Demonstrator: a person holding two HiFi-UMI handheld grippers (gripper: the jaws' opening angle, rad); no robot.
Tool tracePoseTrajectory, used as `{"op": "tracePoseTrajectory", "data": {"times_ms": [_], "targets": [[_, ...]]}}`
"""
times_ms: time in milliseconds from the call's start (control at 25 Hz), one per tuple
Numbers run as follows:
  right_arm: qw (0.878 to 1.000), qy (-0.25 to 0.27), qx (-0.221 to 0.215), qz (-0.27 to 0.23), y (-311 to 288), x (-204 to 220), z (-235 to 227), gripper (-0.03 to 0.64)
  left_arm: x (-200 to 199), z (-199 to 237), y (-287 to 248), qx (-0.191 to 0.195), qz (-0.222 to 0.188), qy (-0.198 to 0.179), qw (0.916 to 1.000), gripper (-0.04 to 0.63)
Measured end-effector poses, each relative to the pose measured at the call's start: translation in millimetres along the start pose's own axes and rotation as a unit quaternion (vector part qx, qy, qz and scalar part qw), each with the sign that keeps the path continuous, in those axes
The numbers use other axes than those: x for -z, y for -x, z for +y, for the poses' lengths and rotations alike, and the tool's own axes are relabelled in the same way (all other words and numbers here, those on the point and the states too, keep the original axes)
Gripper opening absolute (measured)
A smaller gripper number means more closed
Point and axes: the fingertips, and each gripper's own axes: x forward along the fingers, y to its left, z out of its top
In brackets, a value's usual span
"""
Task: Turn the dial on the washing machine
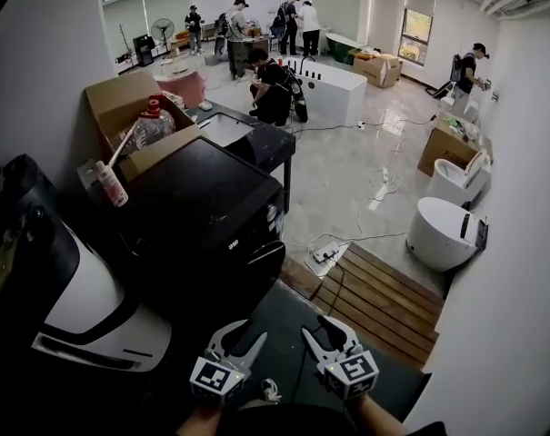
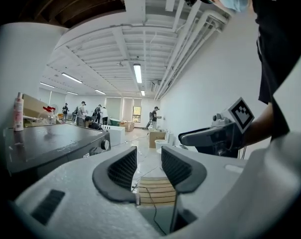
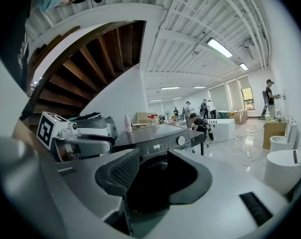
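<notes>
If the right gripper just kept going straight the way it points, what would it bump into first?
The right gripper would probably meet the washing machine on its dark front, below the dial, which sits higher and to the right. Depth is hard to judge.

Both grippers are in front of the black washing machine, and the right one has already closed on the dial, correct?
No. Both grippers are in front of the washing machine, but the right gripper has not closed on the dial: the right gripper view shows its jaws apart and empty, with the dial ahead of them, untouched.
</notes>
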Motion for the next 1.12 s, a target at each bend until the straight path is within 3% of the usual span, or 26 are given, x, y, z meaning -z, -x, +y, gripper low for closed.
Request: {"op": "tracePoseTrajectory", "data": {"times_ms": [360,640,1120], "targets": [[1.0,0.011,-0.006,0.025,-65,-10,-32,0.16,0,49,-41,-0.007,0.017,0.01,0.9998,0.153],[0.997,0.021,-0.062,0.038,-107,-22,-81,0.161,-12,71,-78,-0.094,0.014,0.024,0.9952,0.153],[0.98,0.072,-0.175,0.065,-142,-40,-176,0.163,-26,50,-144,-0.237,0.0,0.039,0.9707,0.153]]}}
